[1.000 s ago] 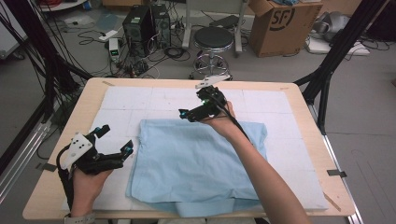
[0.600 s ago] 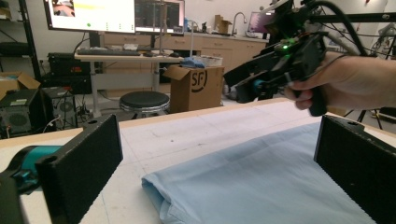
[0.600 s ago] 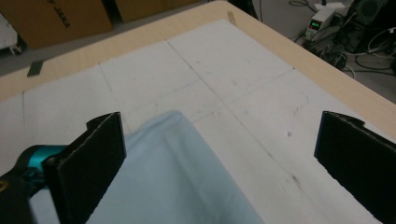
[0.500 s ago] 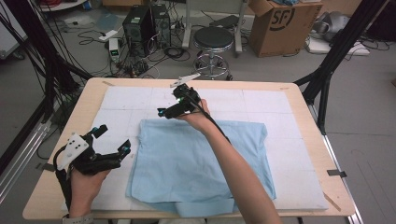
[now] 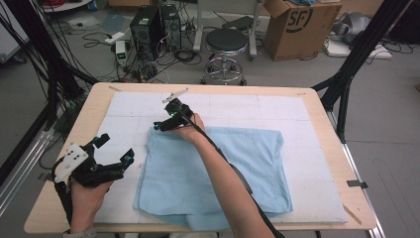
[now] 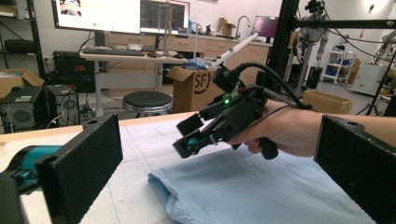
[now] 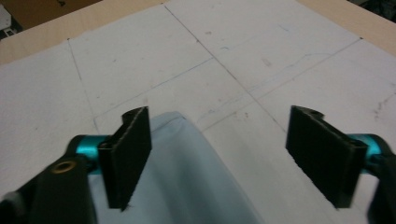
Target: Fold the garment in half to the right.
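Observation:
A light blue cloth (image 5: 223, 168) lies folded flat on the white mat (image 5: 237, 106). My right gripper (image 5: 161, 125) reaches across to the cloth's far left corner and hangs low over it. In the right gripper view the cloth's corner (image 7: 187, 186) lies between the jaws of the right gripper (image 7: 219, 154), nearer the left one. The jaws have just been closing, but the pads stand apart from the fabric. My left gripper (image 5: 117, 148) hovers open over the mat, left of the cloth, with nothing in it. The left gripper view shows the right gripper (image 6: 187, 140) above the cloth (image 6: 243, 191).
The mat covers most of the wooden table (image 5: 94, 106). Beyond the far edge, on the floor, stand a stool (image 5: 225, 42), a cardboard box (image 5: 297, 25) and computer towers (image 5: 148, 25). Black frame legs (image 5: 346, 79) rise at the table's right.
My right hand has moved left and down, from above the cloth's far edge to its far left corner. Its jaws stand narrower than before. The left hand has stayed put.

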`<state>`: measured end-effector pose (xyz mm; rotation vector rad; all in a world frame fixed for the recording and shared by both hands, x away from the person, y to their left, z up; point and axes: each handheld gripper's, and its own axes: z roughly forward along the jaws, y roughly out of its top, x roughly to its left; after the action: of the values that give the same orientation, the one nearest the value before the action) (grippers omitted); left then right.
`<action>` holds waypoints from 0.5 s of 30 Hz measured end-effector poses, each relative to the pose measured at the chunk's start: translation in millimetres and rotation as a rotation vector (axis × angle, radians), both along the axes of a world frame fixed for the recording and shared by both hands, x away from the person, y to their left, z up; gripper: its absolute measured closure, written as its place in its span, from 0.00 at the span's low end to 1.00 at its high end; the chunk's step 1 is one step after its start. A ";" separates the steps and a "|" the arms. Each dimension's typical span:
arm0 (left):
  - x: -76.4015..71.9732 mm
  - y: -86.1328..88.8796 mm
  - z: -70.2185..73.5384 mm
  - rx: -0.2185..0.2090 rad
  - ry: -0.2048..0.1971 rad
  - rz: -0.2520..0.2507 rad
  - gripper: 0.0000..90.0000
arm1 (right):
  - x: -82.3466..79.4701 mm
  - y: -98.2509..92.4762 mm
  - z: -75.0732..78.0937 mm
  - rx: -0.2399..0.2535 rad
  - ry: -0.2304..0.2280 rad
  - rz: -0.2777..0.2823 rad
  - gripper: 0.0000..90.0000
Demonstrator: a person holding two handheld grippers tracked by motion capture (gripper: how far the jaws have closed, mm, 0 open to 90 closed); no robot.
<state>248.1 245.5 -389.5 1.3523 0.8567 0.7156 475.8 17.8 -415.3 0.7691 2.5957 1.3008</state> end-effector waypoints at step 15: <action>1.9 1.2 -5.3 0.002 0.023 0.006 0.02 | 4.1 22.0 -23.4 -0.030 0.087 0.009 0.66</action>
<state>249.9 246.7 -394.8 1.3619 0.8789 0.7074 479.9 39.9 -438.7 0.8276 2.6828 1.2555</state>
